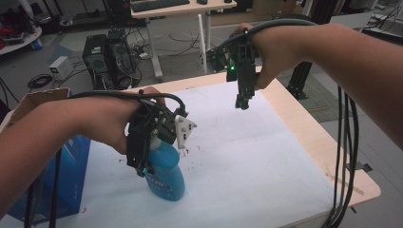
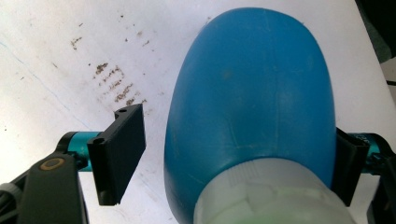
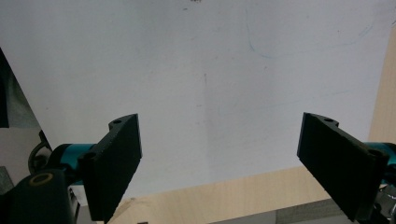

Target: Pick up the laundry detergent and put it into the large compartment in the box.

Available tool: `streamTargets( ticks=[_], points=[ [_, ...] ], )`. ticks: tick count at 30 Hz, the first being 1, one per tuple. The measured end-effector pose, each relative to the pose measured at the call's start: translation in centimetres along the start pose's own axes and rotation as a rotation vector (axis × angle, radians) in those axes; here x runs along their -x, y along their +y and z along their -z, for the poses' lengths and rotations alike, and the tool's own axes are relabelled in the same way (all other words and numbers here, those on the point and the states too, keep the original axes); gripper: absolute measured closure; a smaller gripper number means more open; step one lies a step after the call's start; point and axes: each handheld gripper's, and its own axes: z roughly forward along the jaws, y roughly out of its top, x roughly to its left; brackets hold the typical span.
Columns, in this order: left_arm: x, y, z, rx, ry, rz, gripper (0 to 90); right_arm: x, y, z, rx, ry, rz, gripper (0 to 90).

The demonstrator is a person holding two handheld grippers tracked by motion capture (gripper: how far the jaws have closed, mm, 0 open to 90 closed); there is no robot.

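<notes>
My left gripper (image 2: 233, 154) straddles the blue bottle (image 2: 252, 107) near its white neck, jaws spread: one pad sits against the bottle's side, the other stands off with a gap. The bottle stands on the white sheet (image 1: 247, 142). My right gripper (image 1: 243, 102) hangs wide open above that sheet's far edge, well apart from the bottle.

Floor: we see grey floor (image 1: 62, 47) strewn with cables.
Furniture: we see a desk (image 1: 176, 10) beyond the tabletop's far edge, computer towers (image 1: 108, 57) beside it.
</notes>
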Motion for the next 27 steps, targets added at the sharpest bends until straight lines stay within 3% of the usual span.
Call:
streamTargets(
  ticks=[6, 11, 27],
  points=[
    [0.09, 0.24, 0.22, 0.006, 0.011, -0.008, 20.5, 0.03, -0.09, -0.1, -0.005, 0.0, -0.002, 13.0],
    [0.04, 0.05, 0.11, 0.004, -0.01, 0.004, 24.1, 0.0, -0.05, -0.06, -0.002, 0.0, -0.001, 13.0],
    [0.23, 0.25, 0.03, -0.015, -0.009, -0.011, 29.7, -0.03, 0.07, -0.15, -0.007, -0.004, -0.006, 13.0]
  ],
)
